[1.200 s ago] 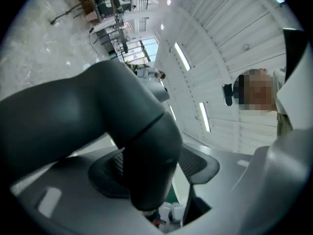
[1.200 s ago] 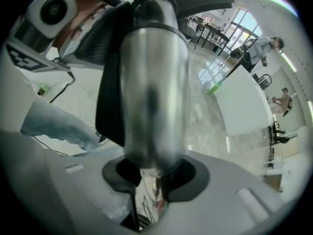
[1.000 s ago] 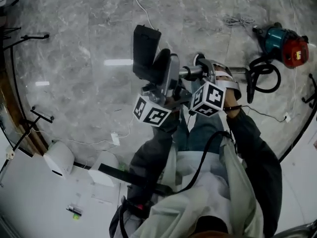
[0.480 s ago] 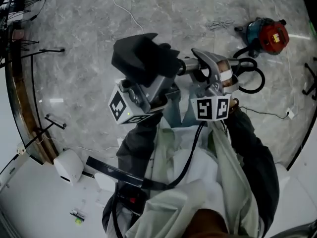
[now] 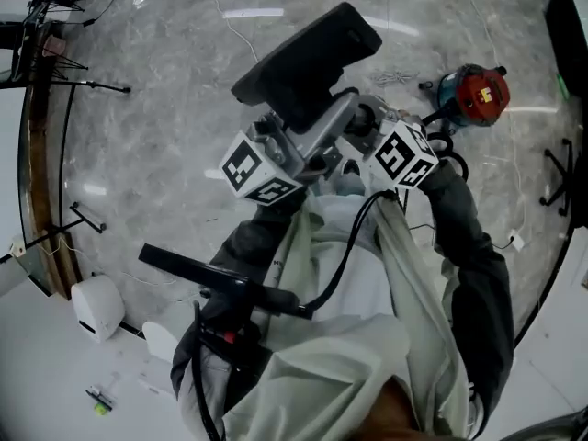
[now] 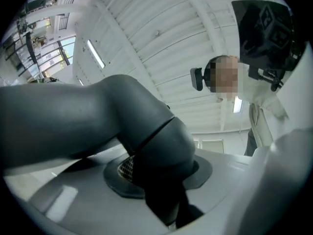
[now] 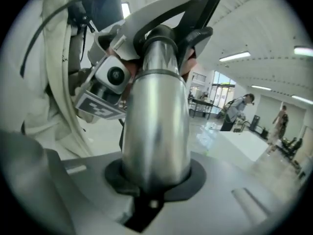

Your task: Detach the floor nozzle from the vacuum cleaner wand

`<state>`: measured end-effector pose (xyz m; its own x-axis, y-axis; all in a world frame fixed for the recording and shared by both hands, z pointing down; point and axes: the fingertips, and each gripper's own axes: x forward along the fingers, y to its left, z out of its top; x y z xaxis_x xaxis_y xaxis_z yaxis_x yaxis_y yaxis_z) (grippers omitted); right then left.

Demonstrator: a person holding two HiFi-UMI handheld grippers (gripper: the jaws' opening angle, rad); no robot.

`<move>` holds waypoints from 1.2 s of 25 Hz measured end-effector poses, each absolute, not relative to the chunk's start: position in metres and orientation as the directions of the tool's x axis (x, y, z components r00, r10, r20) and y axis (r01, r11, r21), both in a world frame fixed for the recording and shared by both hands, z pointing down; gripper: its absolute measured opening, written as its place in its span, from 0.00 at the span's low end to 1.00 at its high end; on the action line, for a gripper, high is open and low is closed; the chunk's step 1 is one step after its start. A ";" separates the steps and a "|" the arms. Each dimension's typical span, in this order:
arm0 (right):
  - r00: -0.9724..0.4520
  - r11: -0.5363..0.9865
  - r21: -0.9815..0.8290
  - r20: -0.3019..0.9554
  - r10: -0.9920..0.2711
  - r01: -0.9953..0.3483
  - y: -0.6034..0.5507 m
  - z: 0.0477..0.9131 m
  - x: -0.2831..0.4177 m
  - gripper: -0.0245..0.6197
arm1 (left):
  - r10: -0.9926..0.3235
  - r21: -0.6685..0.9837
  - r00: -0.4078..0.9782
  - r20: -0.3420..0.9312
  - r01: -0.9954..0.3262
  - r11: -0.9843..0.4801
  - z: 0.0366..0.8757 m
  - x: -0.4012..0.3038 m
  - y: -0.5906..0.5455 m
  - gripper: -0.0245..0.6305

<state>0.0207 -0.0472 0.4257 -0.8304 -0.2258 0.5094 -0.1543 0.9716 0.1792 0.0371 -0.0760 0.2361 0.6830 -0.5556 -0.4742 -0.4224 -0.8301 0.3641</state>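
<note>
the left gripper (image 5: 333,118) had its jaws pressed on the dark grey curved plastic neck (image 6: 146,131) of the black flat floor nozzle (image 5: 308,58), having just eased wider. the right gripper (image 5: 370,127) had its jaws clamped round the shiny silver metal wand tube (image 7: 156,126), having just tightened. beyond the left jaws the nozzle stood tilted; well past the right jaws a red and teal vacuum canister (image 5: 470,95) sat on the grey marble floor (image 5: 165,108).

Up in front of the person's chest, black plastic floor nozzle (image 5: 308,62) sits at the end of the silver metal wand tube (image 7: 156,121). Red-and-teal canister vacuum cleaner (image 5: 473,95) on the grey marble floor (image 5: 165,108), right of the nozzle. White rounded plastic box (image 5: 96,306) on the floor lower left, well apart from both.
</note>
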 end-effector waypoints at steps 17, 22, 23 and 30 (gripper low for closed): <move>-0.570 0.713 0.365 0.431 -0.699 -0.599 -0.062 0.395 0.011 0.16 | -0.479 0.297 0.725 -0.494 -0.377 -0.877 0.205 0.014 -0.068 0.15; -0.845 0.971 0.079 0.480 -0.235 -0.225 -0.011 0.392 0.004 0.16 | -0.157 0.089 0.846 -0.510 -0.129 -0.988 0.192 0.042 -0.021 0.14; -0.870 0.994 0.010 0.483 -0.100 -0.109 0.001 0.391 0.008 0.16 | -0.101 0.055 0.857 -0.505 -0.084 -0.995 0.192 0.048 -0.013 0.14; -0.753 0.927 0.108 0.553 -0.357 -0.360 -0.030 0.390 0.033 0.16 | -0.242 0.199 0.777 -0.581 -0.153 -0.968 0.191 0.051 -0.048 0.14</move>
